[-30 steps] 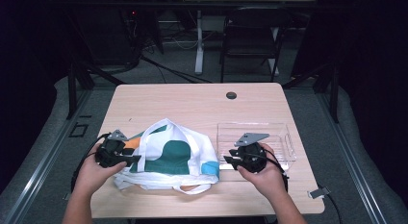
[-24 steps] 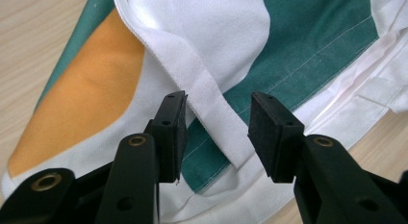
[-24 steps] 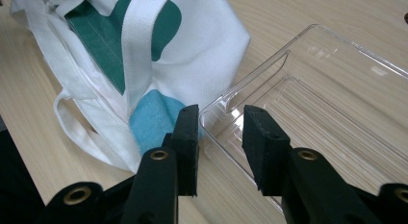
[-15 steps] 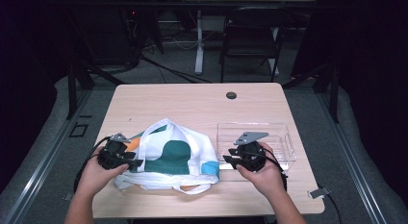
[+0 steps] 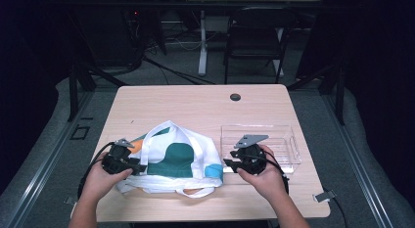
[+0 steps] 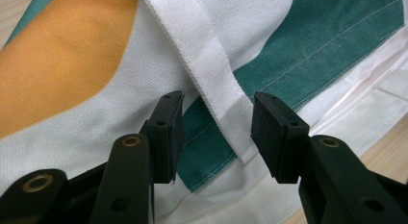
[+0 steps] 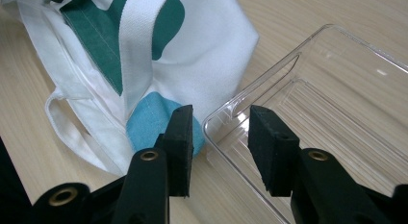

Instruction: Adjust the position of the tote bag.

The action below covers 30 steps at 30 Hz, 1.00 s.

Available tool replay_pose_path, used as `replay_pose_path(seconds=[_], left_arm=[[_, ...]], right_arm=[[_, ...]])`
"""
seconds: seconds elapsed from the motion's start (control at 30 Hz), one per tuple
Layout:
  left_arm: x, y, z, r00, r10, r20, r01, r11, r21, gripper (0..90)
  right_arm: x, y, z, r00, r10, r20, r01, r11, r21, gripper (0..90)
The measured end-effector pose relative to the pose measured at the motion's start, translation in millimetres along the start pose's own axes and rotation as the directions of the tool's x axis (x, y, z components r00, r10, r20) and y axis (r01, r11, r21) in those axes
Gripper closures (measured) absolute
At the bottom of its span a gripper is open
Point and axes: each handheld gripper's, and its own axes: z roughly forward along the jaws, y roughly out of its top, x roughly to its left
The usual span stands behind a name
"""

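Observation:
A white cloth bag [image 5: 178, 159] with green, orange and blue patches lies flat on the wooden table [image 5: 195, 105]. At its left edge is my left gripper [image 5: 141, 166]. In the left gripper view, the left gripper [image 6: 216, 132] is open astride a white strap [image 6: 207, 75] of the bag [image 6: 72, 56]; its jaws have just been closing and the pads stay off the strap. My right gripper [image 5: 228, 164] is at the bag's right edge. Seen in its own view, the right gripper [image 7: 219, 137] is open over the corner of a clear plastic tray [image 7: 337, 113], beside the bag's blue patch [image 7: 149, 120]; its jaws have just been opening.
The clear tray [image 5: 281, 140] rests on the table's right half, right of the bag. A dark round grommet [image 5: 235, 97] is set near the far edge. Beyond the table stand a chair [image 5: 257, 39] and desk legs on a dark floor.

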Motion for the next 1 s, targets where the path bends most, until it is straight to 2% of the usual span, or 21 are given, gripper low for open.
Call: replay_pose_path(seconds=[0.27, 0.43, 0.6, 0.73, 0.83, 1.0], left_arm=[[-1.9, 1.2, 3.3, 0.9989, 0.002, 0.046, -0.001, 1.0, -0.009, 56.3], [-2.8, 1.2, 3.5, 0.9988, 0.007, 0.048, -0.007, 1.0, -0.007, 58.3], [-3.3, 1.6, 2.1, 0.9987, 0.026, 0.045, -0.025, 0.9996, -0.013, 63.3], [-5.8, 2.6, -1.9, 0.9983, 0.044, 0.039, -0.043, 0.9988, -0.025, 73.2], [-8.1, 3.9, -3.3, 0.9978, 0.056, 0.035, -0.055, 0.9982, -0.024, 76.4], [-11.4, 5.4, -5.8, 0.9967, 0.081, -0.001, -0.081, 0.9965, -0.021, 83.7]], right_arm=[[2.9, 0.0, 1.9, 1.0, -0.009, 0.0, 0.009, 1.0, 0.006, 59.3], [2.6, -0.4, 2.2, 1.0, -0.009, 0.001, 0.009, 1.0, 0.002, 59.2], [2.4, -0.6, 1.8, 1.0, -0.004, 0.009, 0.004, 1.0, -0.002, 59.1], [1.7, -0.9, 2.0, 1.0, -0.003, 0.009, 0.003, 1.0, -0.003, 58.5], [1.9, -0.8, 2.1, 0.9999, -0.004, 0.01, 0.004, 1.0, -0.003, 58.5], [2.3, -0.4, 1.9, 0.9999, -0.009, 0.01, 0.009, 1.0, -0.005, 57.8]])
